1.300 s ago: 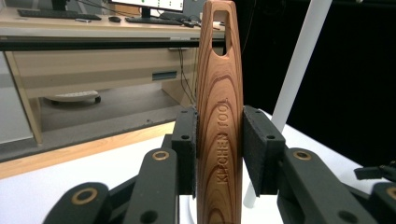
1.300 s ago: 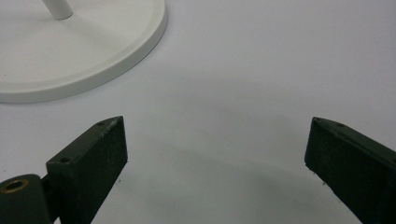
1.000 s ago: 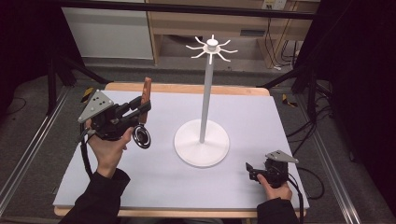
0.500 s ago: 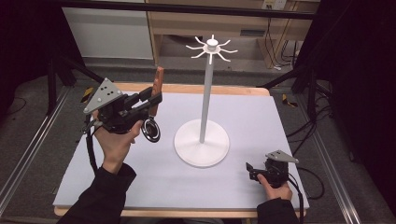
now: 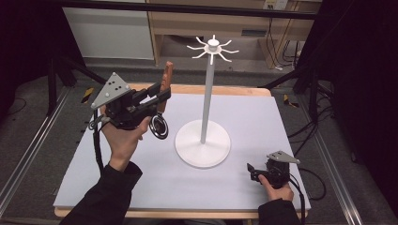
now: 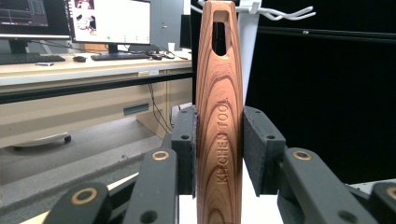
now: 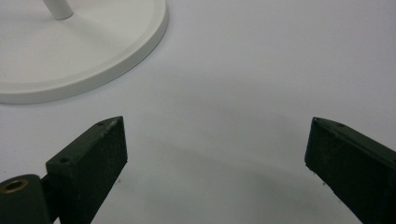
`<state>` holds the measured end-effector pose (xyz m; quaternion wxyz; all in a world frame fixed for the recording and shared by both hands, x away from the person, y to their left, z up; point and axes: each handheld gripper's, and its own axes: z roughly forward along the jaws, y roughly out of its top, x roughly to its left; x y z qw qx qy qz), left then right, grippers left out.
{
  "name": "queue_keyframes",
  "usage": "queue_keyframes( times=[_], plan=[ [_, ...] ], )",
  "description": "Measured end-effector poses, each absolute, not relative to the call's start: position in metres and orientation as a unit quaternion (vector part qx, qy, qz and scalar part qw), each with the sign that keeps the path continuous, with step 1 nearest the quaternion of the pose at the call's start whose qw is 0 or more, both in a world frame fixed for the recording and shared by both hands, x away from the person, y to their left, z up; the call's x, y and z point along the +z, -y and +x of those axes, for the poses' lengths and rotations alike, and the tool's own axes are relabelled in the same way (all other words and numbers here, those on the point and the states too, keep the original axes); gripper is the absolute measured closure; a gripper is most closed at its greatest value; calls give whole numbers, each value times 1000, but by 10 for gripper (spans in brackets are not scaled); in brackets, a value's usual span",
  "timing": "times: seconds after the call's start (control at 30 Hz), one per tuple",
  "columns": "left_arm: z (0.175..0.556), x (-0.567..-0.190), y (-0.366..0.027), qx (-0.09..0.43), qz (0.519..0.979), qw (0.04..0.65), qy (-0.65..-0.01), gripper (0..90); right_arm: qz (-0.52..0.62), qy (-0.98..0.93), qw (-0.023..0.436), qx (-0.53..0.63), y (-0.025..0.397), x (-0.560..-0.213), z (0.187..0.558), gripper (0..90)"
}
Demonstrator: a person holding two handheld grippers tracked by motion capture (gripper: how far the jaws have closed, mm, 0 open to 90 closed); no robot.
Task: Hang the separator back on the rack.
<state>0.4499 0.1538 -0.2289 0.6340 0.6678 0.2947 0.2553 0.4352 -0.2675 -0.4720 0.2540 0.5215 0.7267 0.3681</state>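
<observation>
Currently left gripper (image 5: 157, 96) clamped on wooden handle (image 6: 219, 116), raised left of white stand (image 5: 203, 140); tool's lower end hard to identify. Right gripper (image 7: 215, 154) wide apart near the stand's base.

A wooden desk (image 6: 70, 70) with monitors (image 6: 109, 21) stands against dark surroundings, grey floor (image 5: 28, 126) below.

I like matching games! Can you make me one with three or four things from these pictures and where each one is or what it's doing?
Things:
1. wooden handle
2. white stand
3. left claw
4. right claw

States:
A. open, down low near the table's front edge
B. shut on something
C. standing in the middle of the table, hooks on top
D. held upright, with a slot near its top

Pairs: 1-D, 2-C, 3-B, 4-A
</observation>
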Motion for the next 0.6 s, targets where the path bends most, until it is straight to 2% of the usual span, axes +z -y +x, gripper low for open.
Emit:
queue_keyframes(
  times=[0.6],
  plan=[
    [451,-212,-130,254,671,640,-275,674,523,-725,253,369,268,-472,435,62]
  ],
)
